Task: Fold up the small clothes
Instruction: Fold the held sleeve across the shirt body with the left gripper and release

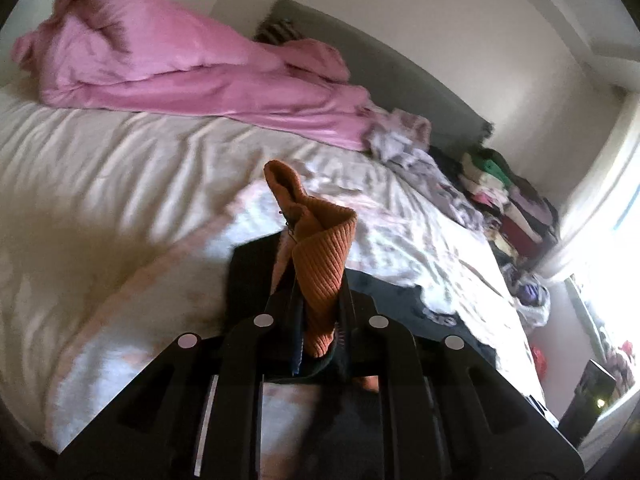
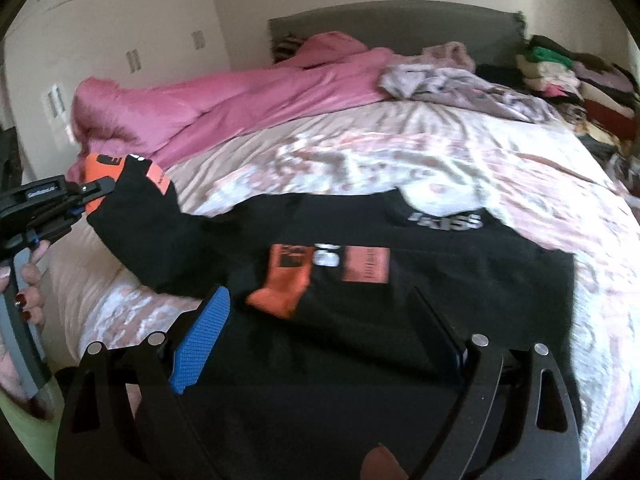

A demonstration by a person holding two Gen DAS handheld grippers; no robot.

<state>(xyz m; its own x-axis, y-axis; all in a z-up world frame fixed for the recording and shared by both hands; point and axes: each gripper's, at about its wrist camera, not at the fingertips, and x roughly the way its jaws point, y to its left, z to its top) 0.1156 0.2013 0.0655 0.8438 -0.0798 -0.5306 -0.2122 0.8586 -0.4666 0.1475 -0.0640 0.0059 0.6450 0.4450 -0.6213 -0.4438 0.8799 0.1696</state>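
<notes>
A black sweatshirt [image 2: 420, 280] with orange cuffs and orange and white patches lies spread on the bed. My left gripper [image 1: 318, 300] is shut on one orange ribbed cuff [image 1: 320, 264] and holds that sleeve lifted off the bed. In the right wrist view the left gripper [image 2: 86, 196] shows at the left with the black sleeve [image 2: 148, 232] hanging from it. The other orange cuff [image 2: 282, 288] lies folded over the chest. My right gripper [image 2: 320, 320] is open and empty, just above the sweatshirt's lower part.
A crumpled pink duvet [image 2: 224, 100] lies across the far side of the bed. A grey-lilac garment [image 2: 452, 84] is beside it. A stack of folded clothes [image 2: 560, 76] stands at the far right. The pale floral sheet [image 2: 360, 160] shows around the sweatshirt.
</notes>
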